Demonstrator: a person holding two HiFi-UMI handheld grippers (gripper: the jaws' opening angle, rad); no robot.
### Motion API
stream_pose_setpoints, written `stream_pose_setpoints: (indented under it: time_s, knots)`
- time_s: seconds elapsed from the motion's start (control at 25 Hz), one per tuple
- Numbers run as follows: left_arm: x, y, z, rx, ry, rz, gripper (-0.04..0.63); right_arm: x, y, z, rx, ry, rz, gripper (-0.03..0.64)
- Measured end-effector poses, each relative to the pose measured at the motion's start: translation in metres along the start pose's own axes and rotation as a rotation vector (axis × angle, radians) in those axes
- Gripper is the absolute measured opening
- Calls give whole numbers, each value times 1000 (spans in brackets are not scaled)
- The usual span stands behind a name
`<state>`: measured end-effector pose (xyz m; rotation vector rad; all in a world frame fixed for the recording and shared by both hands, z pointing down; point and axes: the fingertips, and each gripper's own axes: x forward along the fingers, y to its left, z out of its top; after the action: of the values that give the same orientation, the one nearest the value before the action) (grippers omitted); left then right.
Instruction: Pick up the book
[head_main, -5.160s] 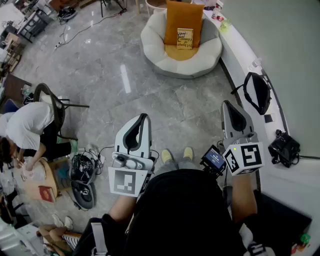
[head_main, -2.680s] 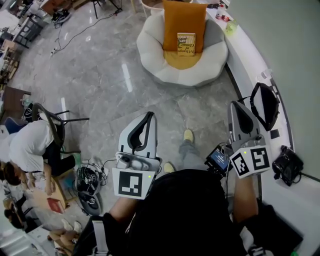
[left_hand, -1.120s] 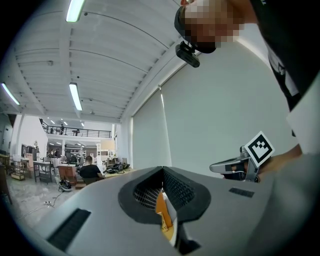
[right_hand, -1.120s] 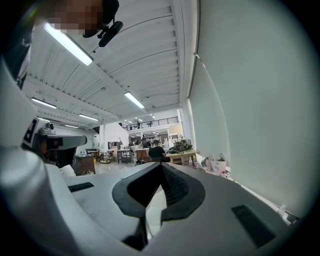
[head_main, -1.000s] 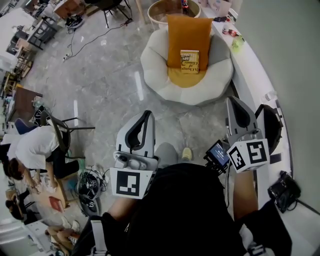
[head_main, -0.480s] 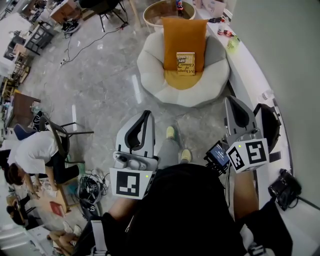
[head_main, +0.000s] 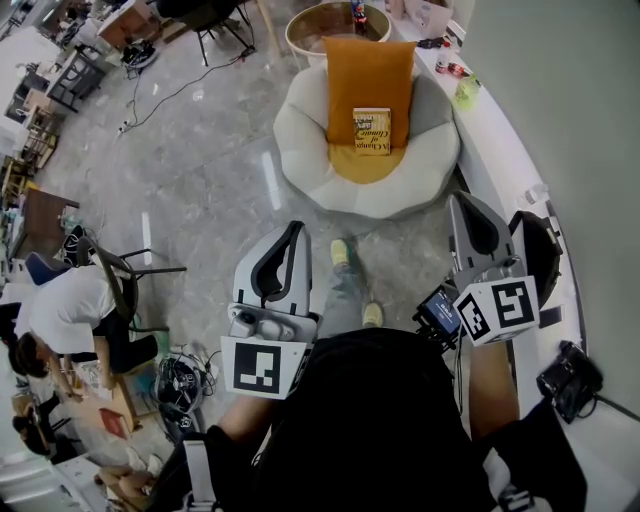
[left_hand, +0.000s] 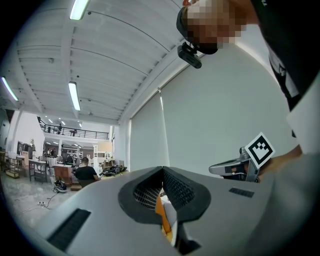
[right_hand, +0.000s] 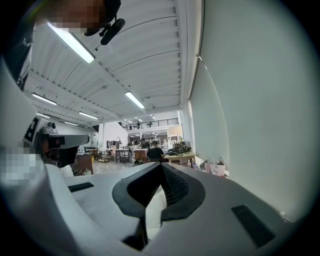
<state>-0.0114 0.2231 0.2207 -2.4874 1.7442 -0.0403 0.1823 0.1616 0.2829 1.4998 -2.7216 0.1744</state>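
Left gripper (head_main: 291, 230): the jaws are pressed together at the tips with nothing pinched. It is held level over the floor, touching nothing.
Right gripper (head_main: 463, 200): the jaws are pressed together and empty. It is held level beside the white ledge (head_main: 497, 150), clear of it.
Book (head_main: 372, 131): it stands upright against the orange cushion (head_main: 368, 70) in the round white armchair (head_main: 300, 135). It is well ahead of both grippers, and neither touches it.
Surface: a grey polished stone floor (head_main: 200, 170) with glare streaks. The person's shoe (head_main: 341, 252) is stepping between the grippers.
Room: a large open hall. A seated person (head_main: 62, 310) bends over at the far left, by a black chair (head_main: 118, 268) and loose cables.
Edges: the curved ledge and a plain wall close off the right side, and a black object (head_main: 538, 255) lies on the ledge near the right gripper.
Open room: there is bare floor between the grippers and the armchair.
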Motion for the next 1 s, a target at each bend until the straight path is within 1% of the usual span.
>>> stream_pose_setpoints:
  time_s: [0.2,0.32,0.48,0.6,0.84,1.0]
  knots:
    - [9,10,1,24,-34,-6,11,9,0,-1,-8,9,-7,14]
    - [21,14,-3,10,-34,-12,11,18,-7,-2,-15,15,-10,14]
    - [36,22,-11,-8,-8,-8,11,34,-16,-3,-14,25,-19,14]
    - [49,29,-8,-6,-33,-19,11,47,-22,-1,-15,25,-23,14]
    - [78,55,-17,3,-17,-9,11,81,-32,-1,-22,30,-29,14]
    - [100,72,-16,-13,-33,-18,11,107,-39,2,-27,40,-36,14]
